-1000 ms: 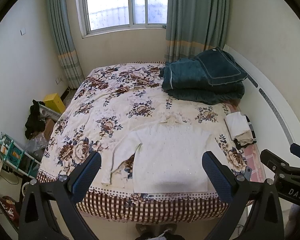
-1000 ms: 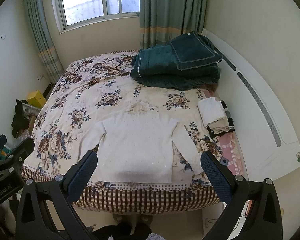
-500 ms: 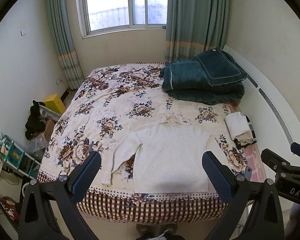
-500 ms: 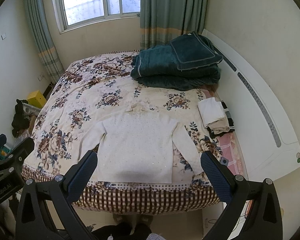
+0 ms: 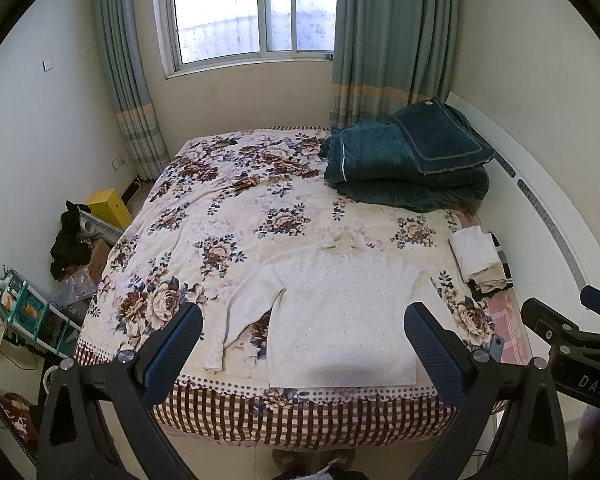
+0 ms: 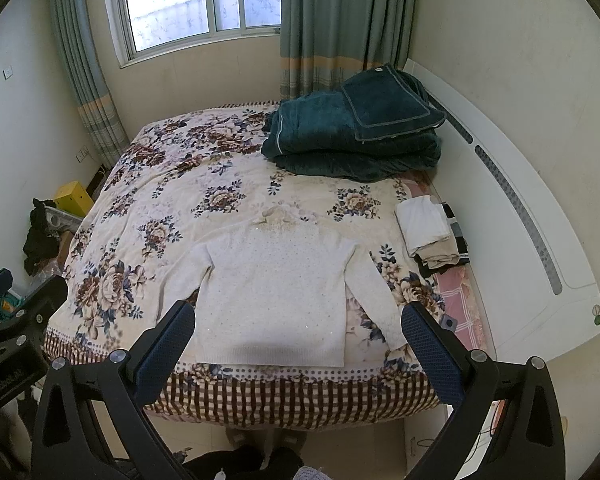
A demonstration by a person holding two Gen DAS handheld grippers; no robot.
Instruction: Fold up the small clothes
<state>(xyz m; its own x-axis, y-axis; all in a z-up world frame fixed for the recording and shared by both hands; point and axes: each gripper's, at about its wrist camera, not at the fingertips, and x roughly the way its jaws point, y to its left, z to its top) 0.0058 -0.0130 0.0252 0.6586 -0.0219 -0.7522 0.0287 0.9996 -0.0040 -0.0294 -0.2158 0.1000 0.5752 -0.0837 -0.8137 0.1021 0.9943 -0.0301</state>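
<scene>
A small white knitted sweater (image 5: 340, 320) (image 6: 276, 300) lies flat, sleeves spread, near the front edge of the flowered bed (image 5: 228, 208) (image 6: 172, 184). My left gripper (image 5: 302, 318) hangs open in the air in front of the bed, its blue-padded fingers wide apart and holding nothing. In the right wrist view my right gripper (image 6: 296, 316) is likewise open and empty, framing the sweater from the near side. Each gripper's black frame shows at the edge of the other's view.
A folded dark green blanket (image 5: 404, 168) (image 6: 352, 136) is stacked at the far right of the bed. A small pile of folded clothes (image 5: 480, 260) (image 6: 432, 236) lies by the white headboard (image 6: 520, 216). Clutter and a yellow box (image 5: 108, 204) stand on the floor at left.
</scene>
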